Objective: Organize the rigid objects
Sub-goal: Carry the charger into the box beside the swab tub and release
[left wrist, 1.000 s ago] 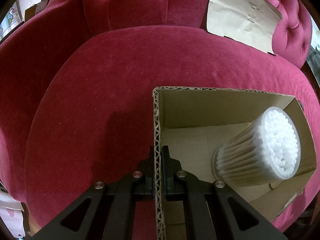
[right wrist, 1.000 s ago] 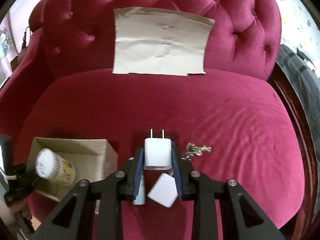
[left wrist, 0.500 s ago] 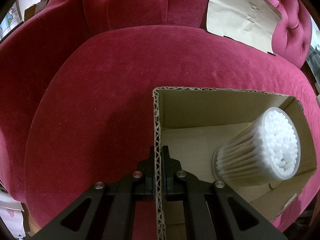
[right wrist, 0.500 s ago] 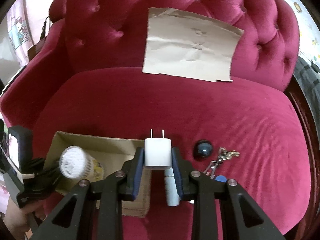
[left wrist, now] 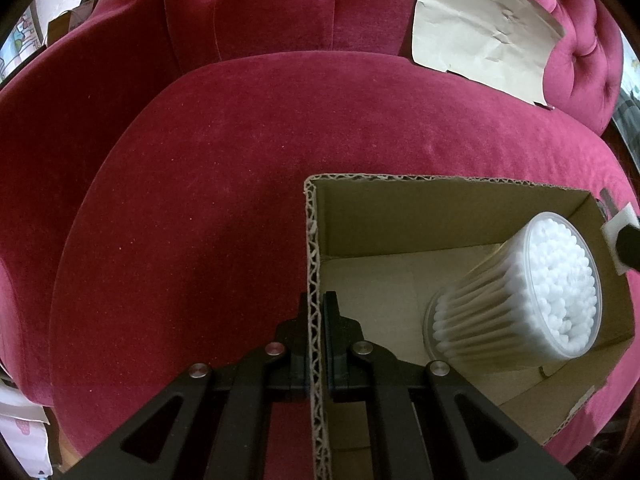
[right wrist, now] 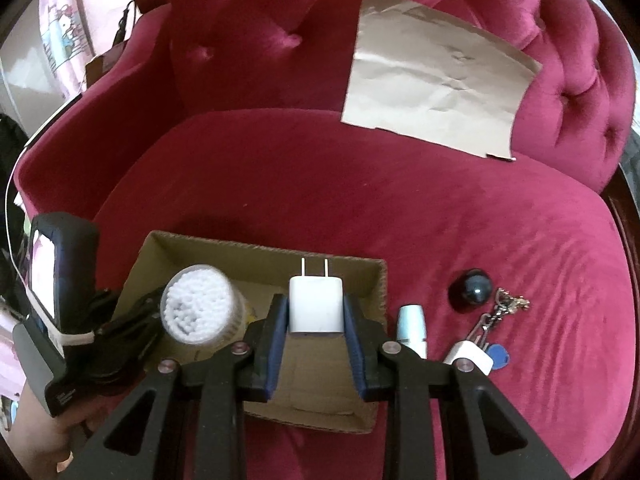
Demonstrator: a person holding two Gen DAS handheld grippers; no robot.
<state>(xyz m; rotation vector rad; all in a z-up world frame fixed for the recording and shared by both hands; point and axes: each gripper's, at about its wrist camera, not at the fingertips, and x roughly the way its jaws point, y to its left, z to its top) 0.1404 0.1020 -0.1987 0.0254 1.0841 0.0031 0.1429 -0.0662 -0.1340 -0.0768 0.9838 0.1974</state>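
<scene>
Clearly, the left gripper (left wrist: 319, 320) was closed tight on the left wall of the cardboard box (left wrist: 440, 188), one finger outside the wall and one inside. This box stood on the seat cushion (left wrist: 200, 200) of the red velvet sofa, near the cushion's front edge. Inside the box a clear tub of cotton swabs (left wrist: 540, 300) leaned against the right wall, its open white top facing up.

The right gripper (right wrist: 316, 316) held a white charger plug (right wrist: 316, 308) between its blue pads, jaws only partly open and pressing both sides of it. The two metal prongs pointed away from the camera. The plug hung above the box (right wrist: 260, 252), over its right half, beside the tub (right wrist: 198, 304).

On the cushion to the right of the box lay a dark ball (right wrist: 472, 290), a small white tube (right wrist: 412, 326), a key ring with a blue tag (right wrist: 496, 328) and a white square piece (right wrist: 468, 354), perhaps another small adapter, partly hidden by the gripper's frame. A creased brown paper sheet (right wrist: 436, 80) leaned on the sofa's backrest.
</scene>
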